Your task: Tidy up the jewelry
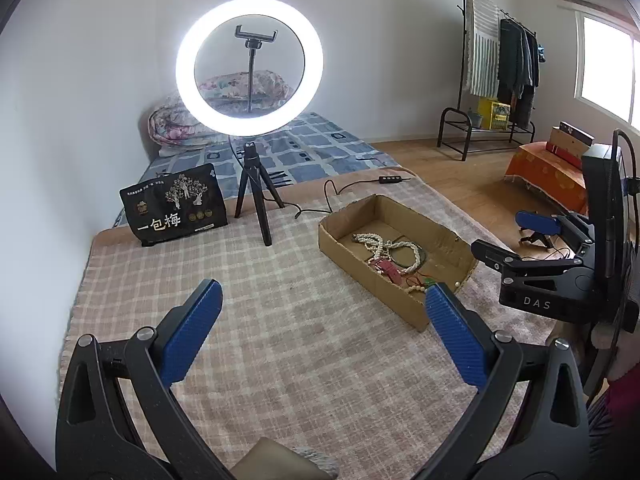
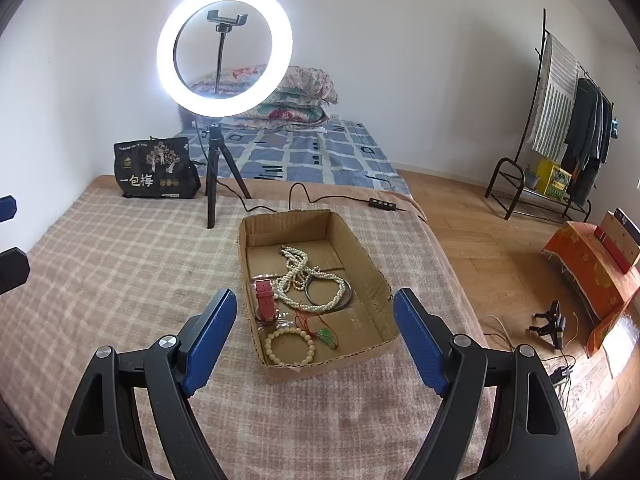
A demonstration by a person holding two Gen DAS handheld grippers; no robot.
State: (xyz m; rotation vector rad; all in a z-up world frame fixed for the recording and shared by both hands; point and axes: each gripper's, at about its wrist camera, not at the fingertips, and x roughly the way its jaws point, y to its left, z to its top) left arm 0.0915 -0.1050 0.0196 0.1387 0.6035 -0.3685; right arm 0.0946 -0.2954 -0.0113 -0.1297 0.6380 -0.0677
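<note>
Jewelry lies loose on the floor of a shallow cardboard box (image 2: 362,254) on the checked blanket (image 2: 120,264). The pearl necklace (image 2: 298,276) is heaped in tangled loops across the middle, partly over a dark bangle (image 2: 347,300). A red watch (image 2: 265,300) lies beside it by the left wall, with a cream bead bracelet (image 2: 289,346) and a green pendant on red cord (image 2: 326,336) at the near end.

All of it looks light. The pearls will likely hang limp and drag neighbouring pieces, so a pinch on one free loop at the far end seems safest. The bangle looks stiff and slick, best taken across its rim. The watch offers a firm strap to grip.

The right claw (image 2: 316,336) hovers just short of the box, jaws spread wide and empty. The left claw (image 1: 322,330) is likewise wide and empty, over the blanket left of the box.

All the pieces being in the box fits either a gathered or an unsorted lot.
</note>
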